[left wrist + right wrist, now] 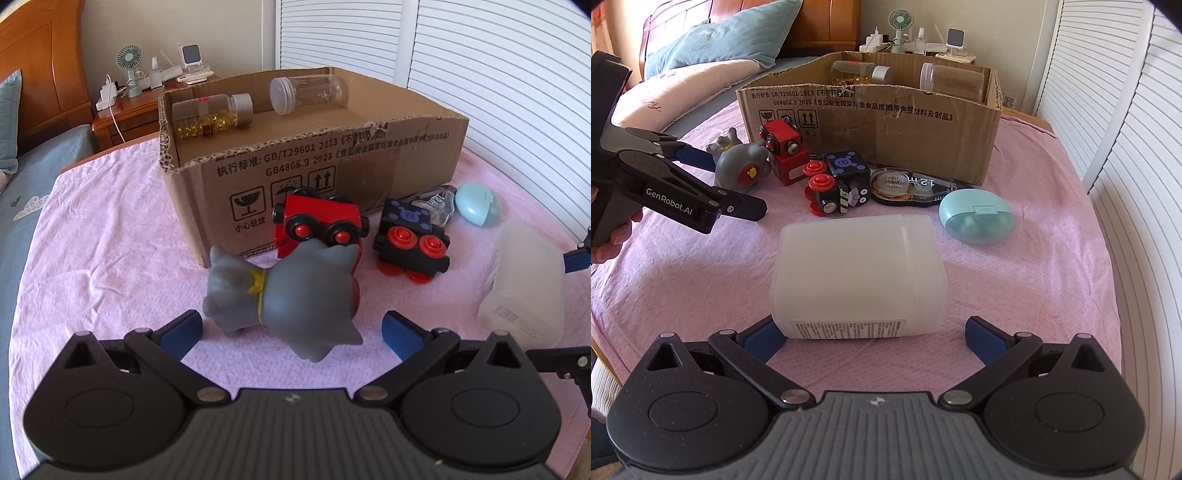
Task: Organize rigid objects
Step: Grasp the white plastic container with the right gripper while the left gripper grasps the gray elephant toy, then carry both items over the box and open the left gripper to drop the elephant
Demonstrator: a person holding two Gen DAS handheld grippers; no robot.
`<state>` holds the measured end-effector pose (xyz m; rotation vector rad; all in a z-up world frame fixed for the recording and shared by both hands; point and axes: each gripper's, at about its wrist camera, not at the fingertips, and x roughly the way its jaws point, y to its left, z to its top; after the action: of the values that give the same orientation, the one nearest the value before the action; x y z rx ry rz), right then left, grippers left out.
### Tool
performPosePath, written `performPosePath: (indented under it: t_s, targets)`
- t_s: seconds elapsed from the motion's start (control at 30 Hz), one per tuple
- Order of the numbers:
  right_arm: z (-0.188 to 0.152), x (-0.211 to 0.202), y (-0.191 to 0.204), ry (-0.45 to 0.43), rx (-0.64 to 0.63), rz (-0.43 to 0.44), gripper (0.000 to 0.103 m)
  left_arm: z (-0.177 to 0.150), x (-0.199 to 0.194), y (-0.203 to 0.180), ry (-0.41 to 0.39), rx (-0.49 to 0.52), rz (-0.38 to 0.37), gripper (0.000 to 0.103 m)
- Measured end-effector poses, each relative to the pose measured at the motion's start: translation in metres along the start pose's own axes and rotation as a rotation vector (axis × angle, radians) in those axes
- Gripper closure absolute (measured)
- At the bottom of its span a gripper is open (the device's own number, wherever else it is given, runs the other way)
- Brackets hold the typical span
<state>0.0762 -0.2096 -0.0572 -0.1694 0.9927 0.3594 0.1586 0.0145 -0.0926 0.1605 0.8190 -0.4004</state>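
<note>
A grey toy figure [280, 291] with a yellow collar lies on the pink cloth [110, 236], between the wide-apart pads of my open left gripper [291, 332]. A frosted white plastic container [858, 277] lies on its side, its near end between the pads of my open right gripper [873, 338]; the left pad is close to its corner. Behind stands an open cardboard box [314, 158] holding a capsule bottle [210, 116] and a clear jar [306, 94]. In the right wrist view my left gripper [737, 184] straddles the grey toy [738, 162].
In front of the box lie a red toy wagon [317, 225], a black toy wagon with red wheels [410, 240], a tape dispenser [908, 186] and a teal case [977, 216]. A hand [613, 236] holds the left gripper. Louvred doors stand at the right, a nightstand [125, 118] behind.
</note>
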Motion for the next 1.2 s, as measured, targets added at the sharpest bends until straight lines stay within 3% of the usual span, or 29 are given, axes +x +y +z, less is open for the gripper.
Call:
performPosePath:
  t_s: [0.5,0.9,1.03,1.2]
  targets:
    - [0.013,0.011,0.013,-0.009,-0.025,0.014,0.000,0.002,0.002,0.004,-0.004,-0.003,-0.002,0.001]
    - [0.013,0.011,0.014,-0.015,-0.020,0.007,0.000,0.010,-0.012,0.009,-0.035,-0.009,-0.017,0.011]
    - [0.021,0.012,0.015,0.016,-0.009,-0.004,0.000,0.014,-0.010,0.009,-0.023,-0.011,-0.033,0.021]
    - [0.027,0.006,0.017,-0.004,-0.015,-0.015,0.000,0.015,-0.010,0.009,-0.029,-0.017,-0.031,0.022]
